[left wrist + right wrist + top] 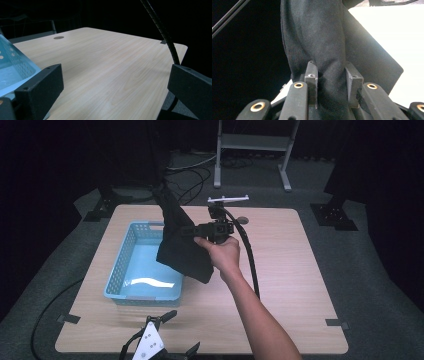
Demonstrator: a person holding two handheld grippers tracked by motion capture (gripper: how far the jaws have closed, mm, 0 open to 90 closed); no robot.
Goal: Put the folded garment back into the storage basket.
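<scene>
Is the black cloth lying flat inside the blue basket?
No, the black cloth hangs in the air from the right gripper, above the blue basket.

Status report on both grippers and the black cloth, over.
Right gripper shut on black cloth, cloth hanging over blue basket. Left gripper open, idle at table edge.

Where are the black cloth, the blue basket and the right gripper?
black cloth point(182, 251): high view, middle of the hanging fabric.
blue basket point(116, 271): high view, left wall.
right gripper point(331, 83): right gripper view, midway between its fingertips, shut on the cloth.
</scene>
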